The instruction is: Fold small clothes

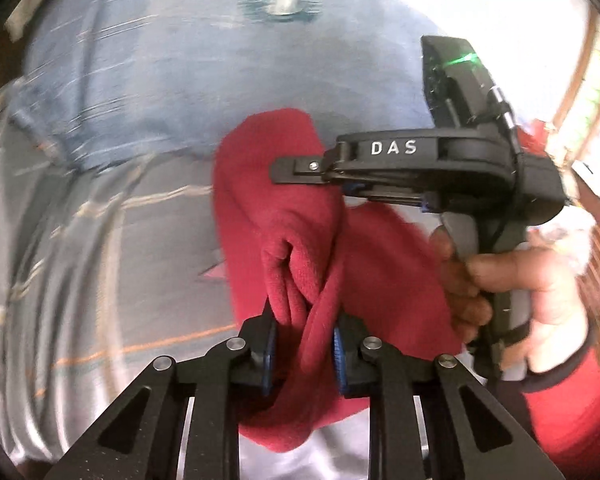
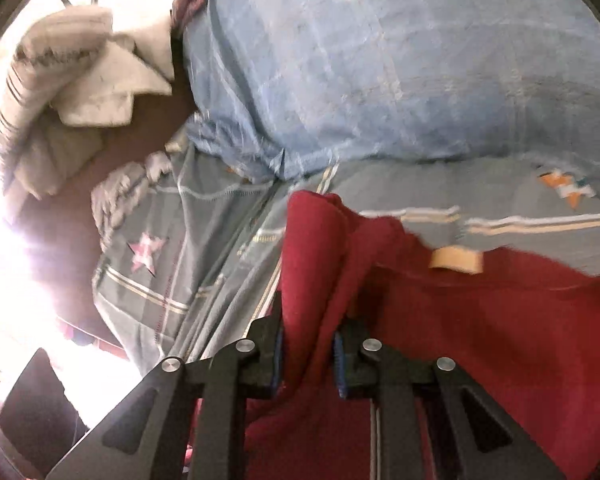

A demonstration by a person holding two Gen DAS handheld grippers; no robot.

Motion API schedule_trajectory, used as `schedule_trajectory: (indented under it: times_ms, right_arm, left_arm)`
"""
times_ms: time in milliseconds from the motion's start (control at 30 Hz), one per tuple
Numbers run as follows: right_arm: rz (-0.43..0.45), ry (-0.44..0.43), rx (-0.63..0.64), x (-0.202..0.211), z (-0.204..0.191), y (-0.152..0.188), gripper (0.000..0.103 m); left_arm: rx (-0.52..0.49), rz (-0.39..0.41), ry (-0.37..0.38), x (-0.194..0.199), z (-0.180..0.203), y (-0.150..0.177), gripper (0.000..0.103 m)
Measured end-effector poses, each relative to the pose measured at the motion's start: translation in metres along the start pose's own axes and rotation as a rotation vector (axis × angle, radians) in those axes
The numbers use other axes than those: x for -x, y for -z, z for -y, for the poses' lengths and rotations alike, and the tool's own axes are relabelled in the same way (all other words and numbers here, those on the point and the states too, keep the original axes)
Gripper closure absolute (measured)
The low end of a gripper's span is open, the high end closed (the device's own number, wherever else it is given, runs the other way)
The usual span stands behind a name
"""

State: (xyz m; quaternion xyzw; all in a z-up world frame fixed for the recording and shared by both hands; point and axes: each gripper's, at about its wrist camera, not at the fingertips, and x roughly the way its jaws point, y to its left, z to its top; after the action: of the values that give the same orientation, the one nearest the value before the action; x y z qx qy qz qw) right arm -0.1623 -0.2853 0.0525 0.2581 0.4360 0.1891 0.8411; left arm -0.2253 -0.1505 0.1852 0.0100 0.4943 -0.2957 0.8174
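Observation:
A red fleece garment hangs bunched over a bed. My left gripper is shut on a thick fold of it, with cloth packed between the blue pads. In the same view my right gripper comes in from the right, its fingers lying over the garment's upper edge, with a person's hand on its handle. In the right wrist view the right gripper is shut on another gathered fold of the red garment, which spreads to the right and shows a tan label.
Below lies a grey checked bedsheet with a pink star. A blue checked pillow or quilt lies beyond it. Pale folded cloths are piled at the far left beside a bright window. A red sleeve shows at the right.

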Motion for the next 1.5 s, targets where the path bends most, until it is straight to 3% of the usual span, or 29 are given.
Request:
schedule_trajectory:
  times_ms: [133, 267, 467, 533, 600, 700, 733, 767, 833, 867, 967, 1033, 1133, 1167, 1333, 1433, 1500]
  right_arm:
    - [0.059, 0.053, -0.014, 0.055, 0.034, -0.006, 0.085]
    - [0.08, 0.143, -0.056, 0.087, 0.071, 0.001, 0.086]
    - [0.044, 0.289, -0.169, 0.092, 0.137, 0.028, 0.086]
    - [0.017, 0.316, -0.192, 0.083, 0.151, 0.037, 0.084]
    - [0.025, 0.329, -0.218, 0.085, 0.156, 0.042, 0.082]
    - [0.065, 0.377, -0.204, 0.107, 0.142, 0.042, 0.07]
    - [0.086, 0.374, -0.194, 0.119, 0.137, 0.045, 0.061]
    - [0.098, 0.354, -0.189, 0.126, 0.132, 0.048, 0.048]
    - [0.108, 0.303, -0.186, 0.135, 0.121, 0.056, 0.035]
    - [0.106, 0.272, -0.188, 0.137, 0.114, 0.062, 0.035]
    - [0.088, 0.17, -0.224, 0.128, 0.107, 0.074, 0.035]
    - [0.044, 0.152, -0.243, 0.107, 0.108, 0.082, 0.036]
    - [0.003, 0.287, -0.142, 0.091, 0.101, 0.095, 0.082]
    - [0.014, 0.271, -0.141, 0.097, 0.1, 0.099, 0.085]
    - [0.075, 0.258, -0.094, 0.137, 0.083, 0.114, 0.086]
    - [0.041, 0.337, -0.093, 0.125, 0.093, 0.119, 0.086]
    - [0.02, 0.343, -0.147, 0.113, 0.107, 0.121, 0.083]
  left_arm:
    - [-0.07, -0.031, 0.091, -0.019, 0.047, -0.014, 0.083]
    - [-0.13, -0.083, 0.134, -0.053, 0.086, -0.015, 0.083]
    - [-0.133, -0.195, 0.147, -0.115, 0.111, -0.001, 0.081]
    - [-0.136, -0.209, 0.179, -0.117, 0.111, 0.002, 0.069]
    - [-0.149, -0.231, 0.247, -0.103, 0.111, 0.001, 0.05]
    - [-0.198, -0.182, 0.235, -0.067, 0.099, -0.002, 0.045]
    - [-0.208, -0.164, 0.219, -0.056, 0.094, -0.002, 0.043]
    - [-0.208, -0.141, 0.194, -0.044, 0.083, -0.003, 0.041]
    - [-0.192, -0.117, 0.136, -0.031, 0.07, 0.0, 0.041]
    - [-0.183, -0.103, 0.084, -0.028, 0.06, -0.001, 0.041]
    - [-0.13, -0.102, 0.009, -0.024, 0.049, 0.007, 0.041]
    - [-0.092, -0.105, 0.012, -0.026, 0.051, 0.01, 0.041]
    - [-0.07, -0.121, 0.013, -0.023, 0.054, 0.013, 0.041]
    - [-0.075, -0.119, 0.014, -0.024, 0.053, 0.013, 0.041]
    - [-0.105, -0.115, -0.004, -0.039, 0.05, 0.011, 0.041]
    - [-0.098, -0.131, -0.009, -0.064, 0.052, 0.011, 0.041]
    - [-0.119, -0.142, -0.06, -0.078, 0.056, 0.012, 0.041]
